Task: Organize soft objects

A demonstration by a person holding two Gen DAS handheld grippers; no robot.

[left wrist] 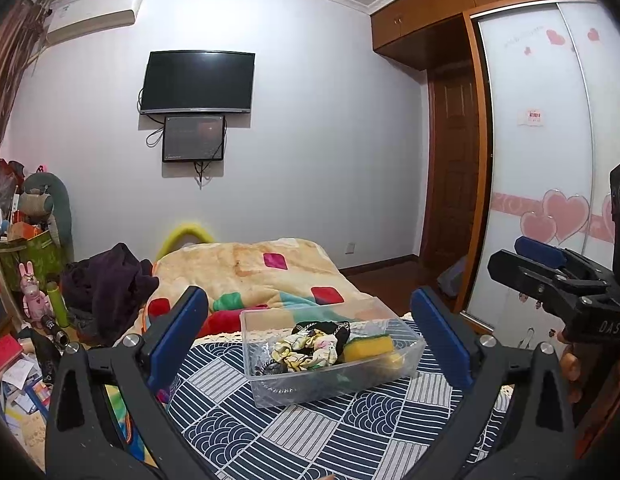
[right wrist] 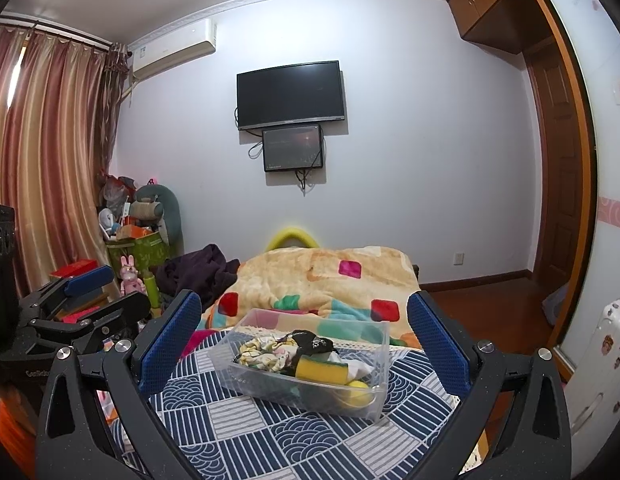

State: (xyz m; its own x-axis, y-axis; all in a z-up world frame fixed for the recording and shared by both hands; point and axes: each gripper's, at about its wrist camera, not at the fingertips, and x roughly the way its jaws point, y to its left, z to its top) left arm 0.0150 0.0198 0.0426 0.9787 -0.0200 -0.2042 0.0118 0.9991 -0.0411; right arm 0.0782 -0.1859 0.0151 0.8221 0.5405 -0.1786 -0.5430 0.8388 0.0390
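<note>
A clear plastic box [left wrist: 409, 350] stands on the blue patterned cloth [left wrist: 310, 432]. In it lie a floral scrunchie [left wrist: 306, 350], a black cloth item [left wrist: 329, 330] and a yellow sponge [left wrist: 367, 348]. My left gripper [left wrist: 310, 328] is open and empty, its blue pads either side of the box, held back from it. In the right wrist view the same box [right wrist: 379, 376] holds the scrunchie [right wrist: 266, 350], the sponge [right wrist: 321, 370] and a yellow ball [right wrist: 357, 392]. My right gripper [right wrist: 304, 332] is open and empty, also short of the box.
A beige blanket [left wrist: 250, 268] with coloured patches covers the bed beyond the box. A dark garment [left wrist: 110, 284] and cluttered toys and books lie at the left. A wardrobe with sliding doors [left wrist: 549, 140] stands at the right. Each gripper shows at the other view's edge [left wrist: 549, 276].
</note>
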